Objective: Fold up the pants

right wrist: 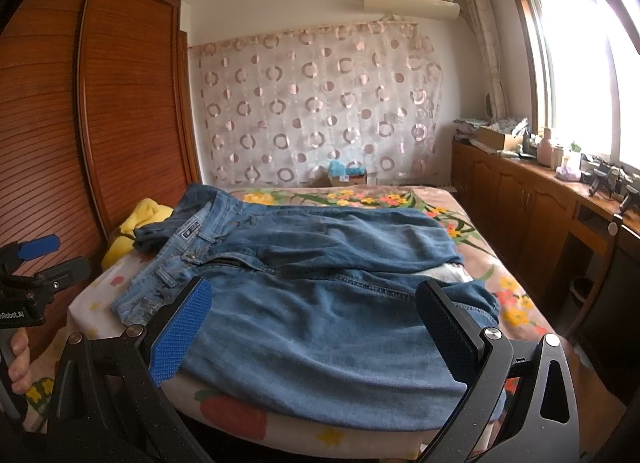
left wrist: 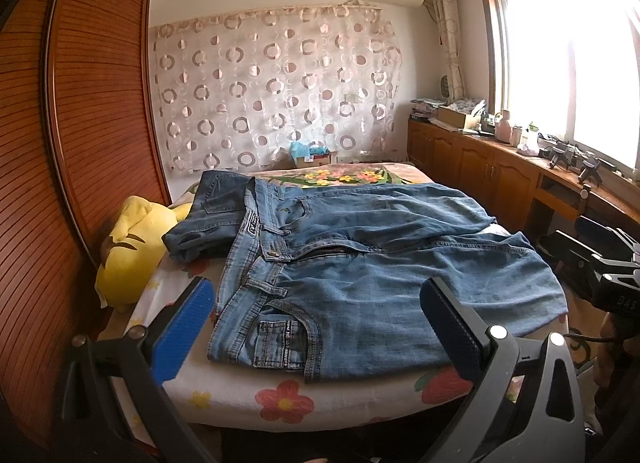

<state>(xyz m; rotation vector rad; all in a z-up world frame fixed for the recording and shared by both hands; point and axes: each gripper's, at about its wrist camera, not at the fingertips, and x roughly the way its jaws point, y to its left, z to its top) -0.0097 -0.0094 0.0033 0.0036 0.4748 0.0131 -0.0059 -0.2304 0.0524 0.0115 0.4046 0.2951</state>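
Note:
Blue jeans (left wrist: 360,275) lie spread across the bed, waistband to the left, zipper open, legs running right. In the right wrist view the same jeans (right wrist: 320,303) fill the bed's near half. My left gripper (left wrist: 316,303) hovers open over the near waistband and pocket, nothing between its blue pads (left wrist: 186,331). My right gripper (right wrist: 312,311) is open above the near leg, holding nothing. The left gripper (right wrist: 36,259) also shows at the far left of the right wrist view, a hand (right wrist: 18,363) on its handle.
A second, darker pair of jeans (left wrist: 208,215) lies folded at the bed's far left, next to a yellow plush toy (left wrist: 132,251). A wooden wardrobe (left wrist: 80,123) stands left. Wooden cabinets (left wrist: 480,167) with clutter run under the window on the right. The floral bedsheet (left wrist: 280,395) shows at the near edge.

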